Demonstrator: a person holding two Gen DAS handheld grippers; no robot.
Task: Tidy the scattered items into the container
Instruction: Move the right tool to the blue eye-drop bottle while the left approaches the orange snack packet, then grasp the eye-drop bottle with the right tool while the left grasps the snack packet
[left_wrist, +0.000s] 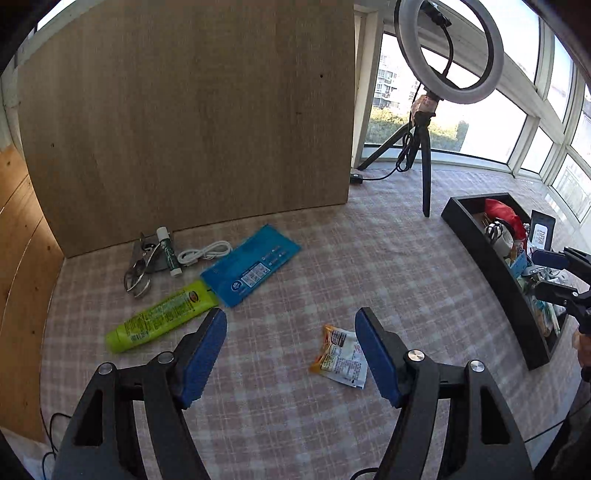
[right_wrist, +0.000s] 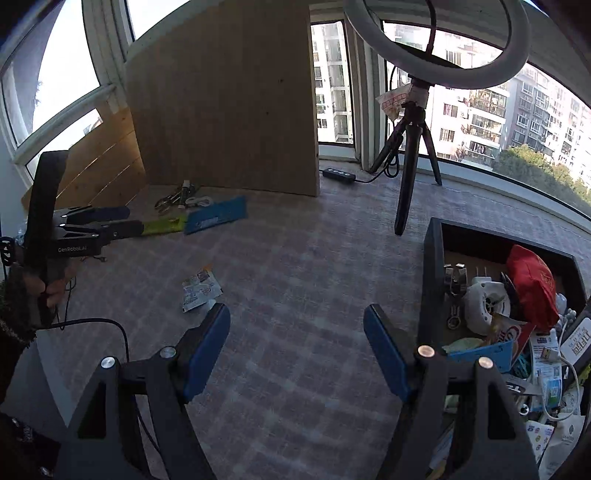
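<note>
Left gripper (left_wrist: 291, 350) spread wide, empty, hanging above the checked cloth (left_wrist: 277, 413). Snack sachet (left_wrist: 341, 356) flat at about four o'clock of the gap, beside the right-hand pad; long axis roughly twelve to six, printed face up. Best centred over its short width, pinched at an edge. Right gripper (right_wrist: 297, 350) likewise agape, empty, by the near-full black tray (right_wrist: 430, 266) at three o'clock.

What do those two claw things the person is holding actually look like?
Both grippers, left and right, have black angular plastic frames, silver pivot bolts and two flat blue fingers. The left one's body reads "GenRoboAI", with thin black cables trailing beneath.
</note>
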